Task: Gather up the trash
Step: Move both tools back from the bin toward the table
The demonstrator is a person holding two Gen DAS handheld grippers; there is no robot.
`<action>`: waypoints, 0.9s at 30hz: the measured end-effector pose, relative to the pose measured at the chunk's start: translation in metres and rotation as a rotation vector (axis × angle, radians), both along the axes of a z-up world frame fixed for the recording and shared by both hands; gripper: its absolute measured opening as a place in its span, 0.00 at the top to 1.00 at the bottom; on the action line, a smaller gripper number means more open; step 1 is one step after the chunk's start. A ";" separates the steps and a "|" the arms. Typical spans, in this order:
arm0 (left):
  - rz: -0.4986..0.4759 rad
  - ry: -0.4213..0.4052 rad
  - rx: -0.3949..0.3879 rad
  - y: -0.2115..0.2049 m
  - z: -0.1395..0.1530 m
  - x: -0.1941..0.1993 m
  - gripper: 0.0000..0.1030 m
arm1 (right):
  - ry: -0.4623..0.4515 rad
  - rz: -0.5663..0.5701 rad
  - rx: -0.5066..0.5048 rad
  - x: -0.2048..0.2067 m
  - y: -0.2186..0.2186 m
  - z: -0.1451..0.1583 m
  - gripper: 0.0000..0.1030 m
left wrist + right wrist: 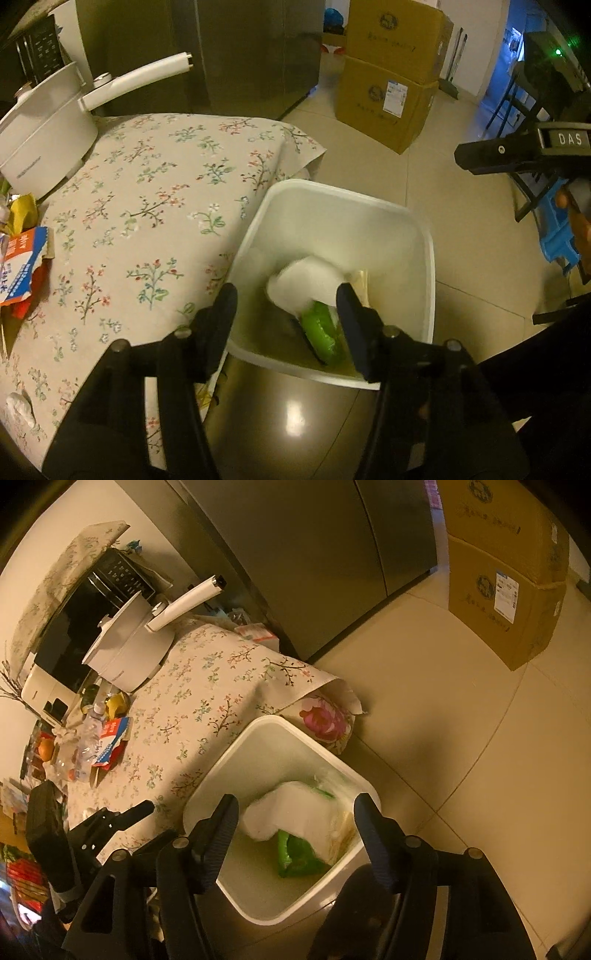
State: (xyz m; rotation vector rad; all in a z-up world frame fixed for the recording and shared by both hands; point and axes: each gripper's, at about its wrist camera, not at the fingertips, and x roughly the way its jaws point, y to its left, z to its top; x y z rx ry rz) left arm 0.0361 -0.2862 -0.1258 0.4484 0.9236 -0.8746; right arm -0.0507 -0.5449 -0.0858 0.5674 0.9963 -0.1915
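A white-rimmed trash bin [424, 236] stands on the floor beside the table; it also shows in the right wrist view [207, 786]. Inside lie a blurred white paper piece [306, 284] and a green wrapper [323, 332], seen in the right wrist view as white paper [295, 816] and green wrapper [295, 856]. My left gripper [288, 314] is open and empty above the bin's near rim. My right gripper [295, 830] is open and empty over the bin. The right gripper's body [517, 151] shows at right. More trash, a torn red-blue-white package [22, 266], lies at the table's left edge.
A floral-cloth table [166, 206] carries a white pot with long handle [48, 125], bottles and wrappers [85, 746] and a microwave [85, 627]. Cardboard boxes [388, 74] and a fridge [221, 48] stand behind. A blue stool [557, 236] sits at right on the tiled floor.
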 end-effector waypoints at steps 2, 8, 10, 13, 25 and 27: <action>0.011 0.008 0.001 0.004 0.001 0.002 0.43 | 0.001 0.006 -0.002 0.002 0.003 0.001 0.35; 0.061 0.002 0.004 0.023 0.007 0.007 0.34 | 0.000 0.035 -0.024 0.013 0.017 0.006 0.35; 0.089 -0.002 0.007 0.034 0.009 0.010 0.29 | 0.000 0.048 -0.028 0.018 0.023 0.007 0.34; 0.144 -0.012 0.015 0.055 0.012 0.019 0.23 | 0.000 0.074 -0.052 0.028 0.034 0.010 0.31; 0.393 -0.017 0.060 0.161 0.015 0.053 0.18 | -0.005 0.193 -0.137 0.077 0.101 0.021 0.22; 0.433 -0.016 0.064 0.181 0.015 0.058 0.18 | -0.006 0.204 -0.138 0.086 0.113 0.021 0.22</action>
